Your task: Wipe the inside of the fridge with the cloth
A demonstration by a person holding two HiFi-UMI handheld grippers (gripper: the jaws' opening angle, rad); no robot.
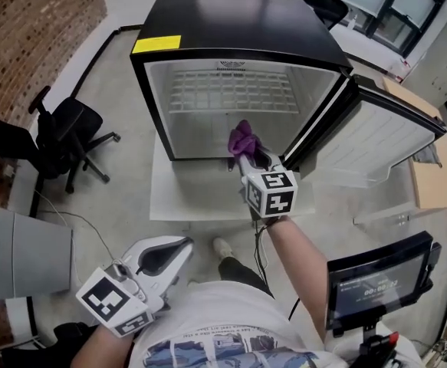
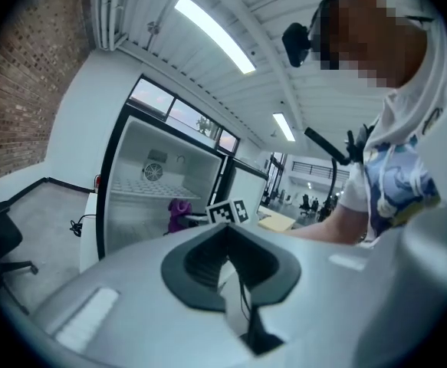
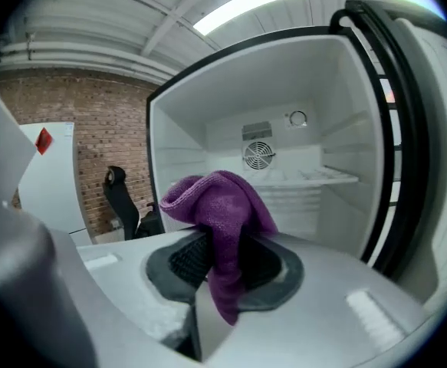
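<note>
The fridge (image 1: 238,21) sits on the floor, its door (image 1: 376,140) wide open to the right and its white walls and wire shelf (image 1: 231,90) bare. The right tongs (image 1: 242,158) are at the mouth of the cavity, clamped on the cloth (image 1: 244,136), which touches no wall as far as I can see. To wipe well, I'd press the bunched end flat to a wall and sweep in long overlapping passes, minding the shelf. The cloth is purple and nubbly, a soft hump above the tongs with a tail trailing between them. The left tongs (image 1: 183,245) hang by the person's waist, closed and empty.
</note>
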